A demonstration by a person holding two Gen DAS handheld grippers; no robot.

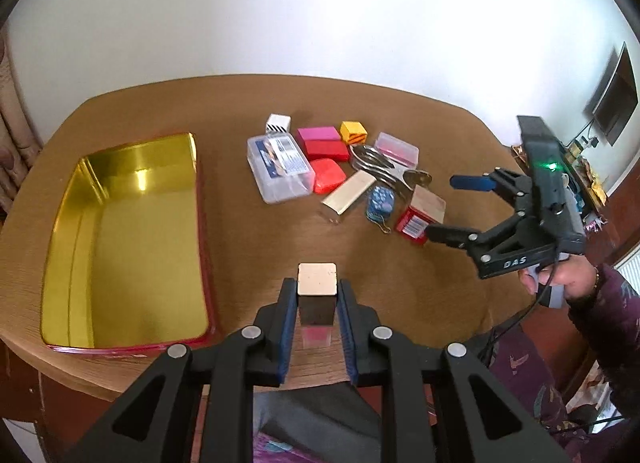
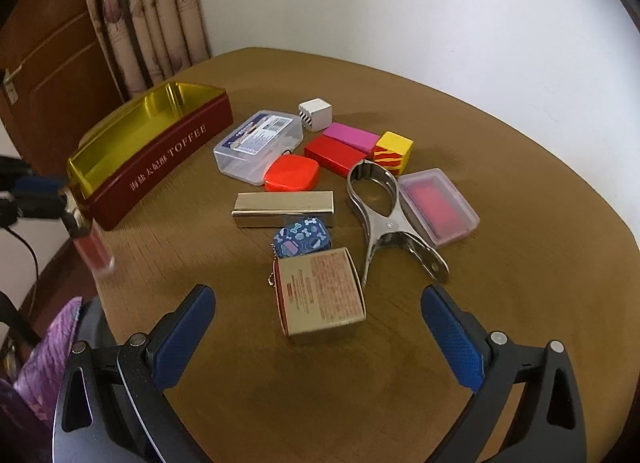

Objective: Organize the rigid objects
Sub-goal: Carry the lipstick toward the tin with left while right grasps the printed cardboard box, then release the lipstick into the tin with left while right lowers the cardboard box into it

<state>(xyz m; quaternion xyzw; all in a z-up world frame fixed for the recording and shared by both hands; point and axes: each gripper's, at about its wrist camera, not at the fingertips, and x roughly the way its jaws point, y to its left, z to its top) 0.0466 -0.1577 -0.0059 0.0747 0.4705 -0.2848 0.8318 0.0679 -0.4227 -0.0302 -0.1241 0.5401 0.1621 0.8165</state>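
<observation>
My left gripper (image 1: 317, 292) is shut on a lip-gloss tube (image 1: 317, 299) with a square gold cap and a red lower end, held above the table's near edge. In the right wrist view that tube (image 2: 94, 249) hangs at the far left beside the tin's end wall. The open toffee tin (image 1: 140, 255) with its gold inside lies to the left, its red wall (image 2: 168, 159) lettered. My right gripper (image 2: 318, 323) is open just above a small gold and red carton (image 2: 322, 295); the left wrist view shows this gripper (image 1: 452, 205) to the right of the pile.
On the brown table (image 2: 520, 303) lie a clear plastic box (image 2: 260, 143), an orange-red case (image 2: 292, 173), red and pink blocks (image 2: 344, 145), a yellow cube (image 2: 394, 151), a white cube (image 2: 316, 114), a gold bar box (image 2: 284, 207), a metal clamp (image 2: 380, 215), a blue keychain (image 2: 304, 241).
</observation>
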